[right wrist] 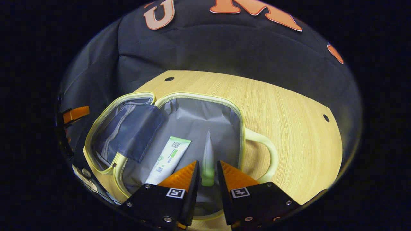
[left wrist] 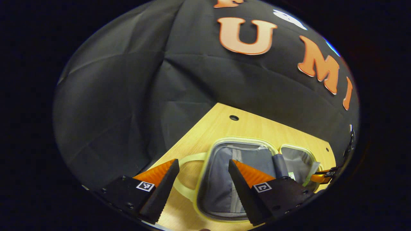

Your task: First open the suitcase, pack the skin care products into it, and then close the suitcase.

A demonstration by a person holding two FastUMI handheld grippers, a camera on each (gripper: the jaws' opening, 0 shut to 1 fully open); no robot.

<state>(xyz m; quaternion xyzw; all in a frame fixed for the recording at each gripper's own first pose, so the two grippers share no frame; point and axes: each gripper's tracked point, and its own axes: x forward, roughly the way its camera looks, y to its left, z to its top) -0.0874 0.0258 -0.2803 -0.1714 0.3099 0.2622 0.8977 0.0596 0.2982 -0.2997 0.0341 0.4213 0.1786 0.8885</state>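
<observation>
Your right gripper [right wrist: 208,175] pinches a tube [right wrist: 207,160] by its cap, tail hanging into the open suitcase [right wrist: 239,112] so it drops beside the other tube [right wrist: 168,158]. Your left gripper [left wrist: 204,183] hovers spread and empty over the suitcase's other half on the table [right wrist: 289,106].

Hand-held gripper [left wrist: 202,179], fingers apart, above seemingly open suitcase [left wrist: 224,179].

No legible text (tube [right wrist: 168,159] print blurred)
</observation>
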